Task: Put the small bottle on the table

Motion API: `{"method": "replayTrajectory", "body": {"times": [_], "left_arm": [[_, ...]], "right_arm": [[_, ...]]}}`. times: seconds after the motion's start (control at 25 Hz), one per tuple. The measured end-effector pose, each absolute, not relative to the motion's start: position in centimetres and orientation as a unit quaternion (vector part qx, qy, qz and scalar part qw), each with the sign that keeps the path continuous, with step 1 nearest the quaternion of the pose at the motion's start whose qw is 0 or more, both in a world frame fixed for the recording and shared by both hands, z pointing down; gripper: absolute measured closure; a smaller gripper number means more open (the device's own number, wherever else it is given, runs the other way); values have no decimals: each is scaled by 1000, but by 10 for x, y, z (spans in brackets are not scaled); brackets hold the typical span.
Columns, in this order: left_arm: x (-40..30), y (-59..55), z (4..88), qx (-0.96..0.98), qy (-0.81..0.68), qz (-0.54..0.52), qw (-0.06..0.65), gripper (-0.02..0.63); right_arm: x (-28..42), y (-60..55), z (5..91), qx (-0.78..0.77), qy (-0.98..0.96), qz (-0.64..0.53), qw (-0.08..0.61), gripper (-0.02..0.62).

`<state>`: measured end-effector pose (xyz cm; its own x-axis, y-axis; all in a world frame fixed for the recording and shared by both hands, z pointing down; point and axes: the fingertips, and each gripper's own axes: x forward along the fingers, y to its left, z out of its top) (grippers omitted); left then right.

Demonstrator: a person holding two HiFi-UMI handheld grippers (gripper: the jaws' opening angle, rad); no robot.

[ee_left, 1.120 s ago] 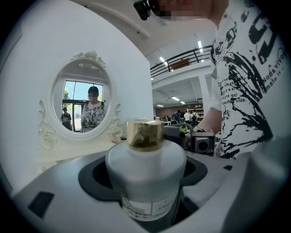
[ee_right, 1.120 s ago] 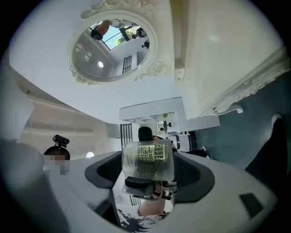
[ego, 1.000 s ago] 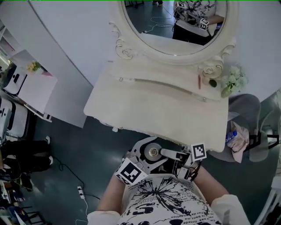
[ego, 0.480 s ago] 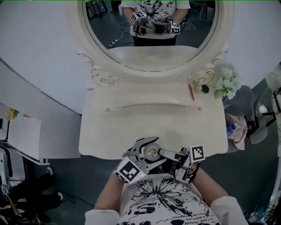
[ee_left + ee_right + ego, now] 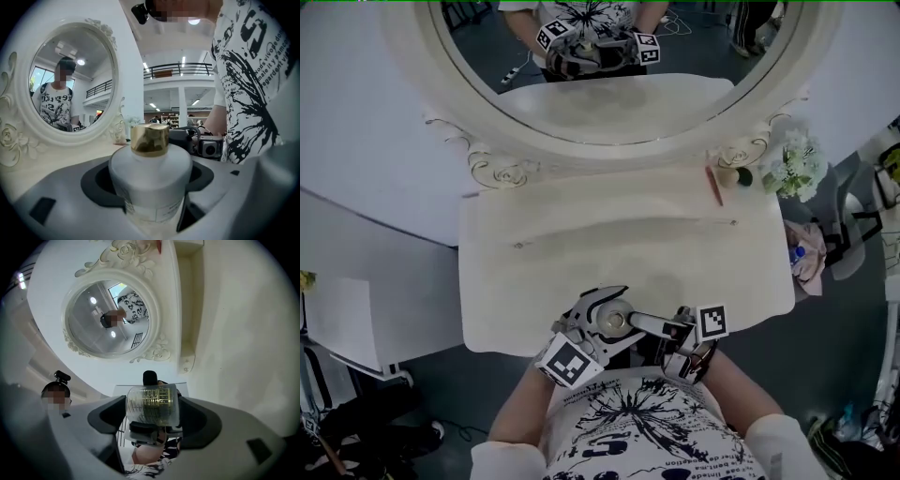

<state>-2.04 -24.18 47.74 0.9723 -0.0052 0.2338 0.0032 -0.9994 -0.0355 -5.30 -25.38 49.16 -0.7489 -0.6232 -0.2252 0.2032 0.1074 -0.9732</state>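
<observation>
A white bottle (image 5: 150, 178) with a gold cap (image 5: 149, 139) stands upright between the jaws of my left gripper (image 5: 150, 190), which is shut on it. In the head view that bottle (image 5: 612, 321) and the left gripper (image 5: 592, 323) hang over the front edge of the cream dressing table (image 5: 581, 248). My right gripper (image 5: 152, 423) is shut on a small clear bottle with gold print (image 5: 152, 404). The right gripper (image 5: 673, 336) sits just right of the left one, its small bottle (image 5: 645, 325) pointing towards the white bottle.
An oval mirror (image 5: 609, 56) in a carved cream frame rises behind the table. At the table's back right lie a red stick (image 5: 713, 186) and white flowers (image 5: 797, 164). A seat with cloth and a blue-capped bottle (image 5: 811, 258) stands to the right.
The table has come nearer and squarer in the head view. Both grippers, formerly off its front edge over the floor, now hang over that edge. Their grips are unchanged.
</observation>
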Motion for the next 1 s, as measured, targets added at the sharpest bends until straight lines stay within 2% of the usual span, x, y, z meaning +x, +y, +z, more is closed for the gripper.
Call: {"method": "replayTrajectory", "body": {"times": [0.2,0.64,0.72,0.8,1.0], "left_arm": [[-28,-256,509,-992,14,-129,0,258],[-32,-266,572,-982,4,-190,-4,258],[-29,-268,579,-981,2,-192,-9,258],[-26,-271,585,-982,4,-191,-15,258],[-17,-277,592,-982,2,-186,-34,258]], "right_arm": [[-57,-267,522,-187,667,-656,299,238],[-50,-276,574,-306,666,-654,186,242],[-47,-279,576,-310,658,-658,195,274],[-43,-281,579,-323,642,-664,206,342],[-30,-283,591,-361,613,-674,200,342]]}}
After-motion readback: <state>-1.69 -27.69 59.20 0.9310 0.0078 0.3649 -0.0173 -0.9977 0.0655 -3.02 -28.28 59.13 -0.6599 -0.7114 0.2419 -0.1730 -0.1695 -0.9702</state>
